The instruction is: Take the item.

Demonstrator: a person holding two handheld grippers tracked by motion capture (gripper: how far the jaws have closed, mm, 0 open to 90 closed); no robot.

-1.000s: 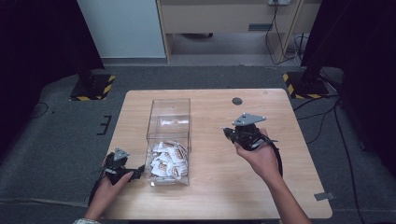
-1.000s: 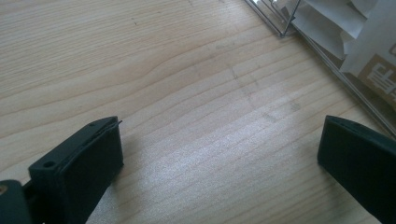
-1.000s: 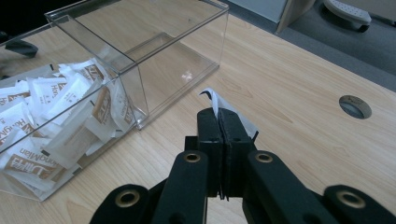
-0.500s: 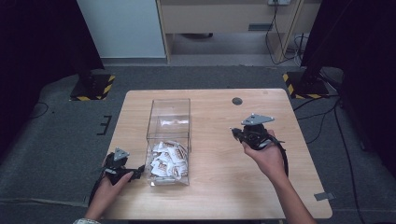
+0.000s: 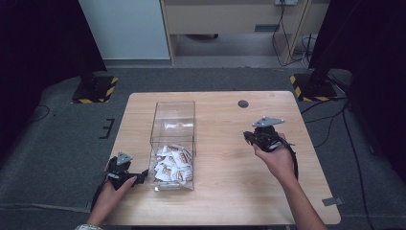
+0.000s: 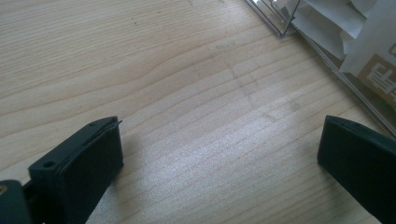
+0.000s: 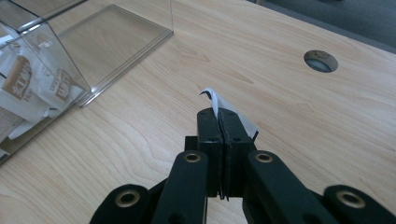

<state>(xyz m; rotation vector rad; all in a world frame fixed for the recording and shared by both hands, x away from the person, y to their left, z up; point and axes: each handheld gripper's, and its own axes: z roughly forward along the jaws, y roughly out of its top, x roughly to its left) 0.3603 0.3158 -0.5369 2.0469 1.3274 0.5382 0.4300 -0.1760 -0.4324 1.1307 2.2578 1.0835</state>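
The counter [image 5: 220,191] is seen to be made of pale wood with a fine grain and a smooth, faintly sheened finish. The box [image 5: 173,120] is formed of clear, glossy plastic. The sachets [image 5: 172,163] inside it are shown as white paper, matt and creased. A thin white paper sachet [image 7: 219,105] is pinched by the matt black plastic right claw [image 7: 222,116]. The left claw [image 6: 219,154] is likewise finished in matt black.

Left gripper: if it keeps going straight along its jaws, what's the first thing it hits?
Probably the near wall of the clear box, with the white packets behind it. The left gripper stands open and empty over bare table, pointing at the box's corner. Depth is unclear, so it could graze the tabletop first.
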